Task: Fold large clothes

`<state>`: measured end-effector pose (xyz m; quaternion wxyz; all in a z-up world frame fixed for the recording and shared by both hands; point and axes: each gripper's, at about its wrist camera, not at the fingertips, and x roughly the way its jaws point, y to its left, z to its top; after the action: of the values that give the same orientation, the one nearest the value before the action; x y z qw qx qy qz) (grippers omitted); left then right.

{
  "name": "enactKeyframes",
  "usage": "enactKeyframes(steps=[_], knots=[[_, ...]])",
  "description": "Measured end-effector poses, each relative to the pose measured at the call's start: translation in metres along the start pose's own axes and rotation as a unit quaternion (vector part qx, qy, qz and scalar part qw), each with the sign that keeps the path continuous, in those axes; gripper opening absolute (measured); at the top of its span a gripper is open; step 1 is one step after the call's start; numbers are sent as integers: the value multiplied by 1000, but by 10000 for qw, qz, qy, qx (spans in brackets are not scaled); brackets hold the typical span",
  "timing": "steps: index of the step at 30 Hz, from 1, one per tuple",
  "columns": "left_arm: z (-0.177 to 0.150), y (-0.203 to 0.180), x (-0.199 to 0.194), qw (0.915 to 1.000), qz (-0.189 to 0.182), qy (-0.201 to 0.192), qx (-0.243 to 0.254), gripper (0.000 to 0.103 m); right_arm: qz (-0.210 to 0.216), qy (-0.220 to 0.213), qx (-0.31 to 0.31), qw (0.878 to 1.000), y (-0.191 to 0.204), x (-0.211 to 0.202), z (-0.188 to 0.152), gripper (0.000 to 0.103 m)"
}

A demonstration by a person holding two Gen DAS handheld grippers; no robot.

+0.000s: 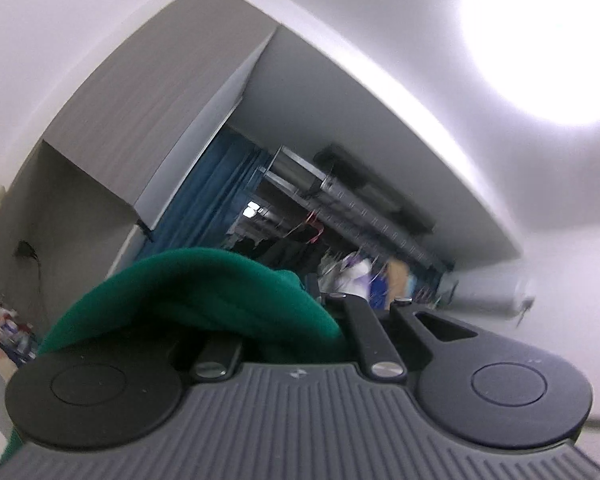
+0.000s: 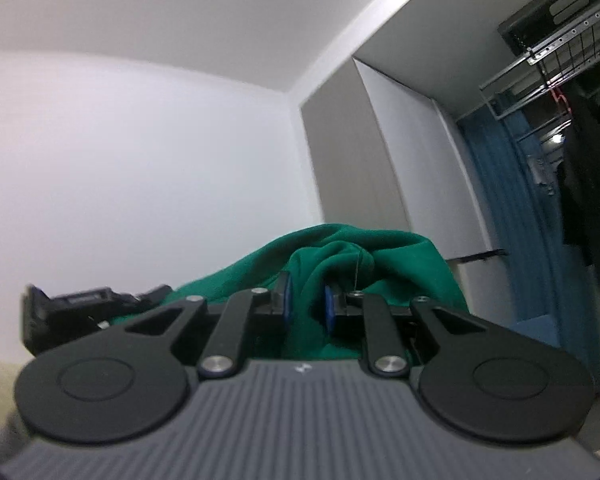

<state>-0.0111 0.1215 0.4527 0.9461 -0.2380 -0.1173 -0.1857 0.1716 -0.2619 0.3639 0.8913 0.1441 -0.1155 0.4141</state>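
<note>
green knit fabric fills the middle of the left wrist view: the green garment (image 1: 204, 300) is draped over the left gripper (image 1: 296, 312), hiding one finger entirely, so the pinch itself cannot be seen, though the jaws read as fully clenched and the cloth bunching right at them suggests it is caught there. it looks like a soft, thick sweatshirt-type cloth, limp and fairly weighty, likely to sag and swing from any single point, so hems, shoulders or corners are the sensible places to hold. this gripper tilts upward toward the ceiling light (image 1: 548, 36), with a blue curtain (image 1: 212, 200) and a clothes rack (image 1: 364, 208) beyond, the frame rolled to one side. in the right wrist view the right gripper (image 2: 307, 300) points upward too, at a white wall (image 2: 132, 168), and its blue pads (image 2: 329, 307) stand nearly together, grasping a thick fold of the same garment that rises in a hump above the fingers. the left gripper's black body shows at left, close beside and touching the cloth. both hands seem raised high, lifting the garment clear to spread it.
</note>
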Motion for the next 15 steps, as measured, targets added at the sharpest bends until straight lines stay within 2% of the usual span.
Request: enactKeyframes(steps=[4, 8, 11, 15], knots=[[-53, 52, 50, 9981, 315, 534, 6, 6, -435, 442, 191, 9979, -42, 18, -33, 19], [-142, 134, 103, 9924, 716, 1001, -34, 6, -825, 868, 297, 9924, -93, 37, -96, 19], [-215, 208, 147, 9848, 1122, 1317, -124, 6, -1124, 1129, 438, 9863, -137, 58, -163, 19], [-317, 312, 203, 9683, 1686, 1838, -144, 6, -1494, 1595, 600, 9740, -200, 101, -258, 19]])
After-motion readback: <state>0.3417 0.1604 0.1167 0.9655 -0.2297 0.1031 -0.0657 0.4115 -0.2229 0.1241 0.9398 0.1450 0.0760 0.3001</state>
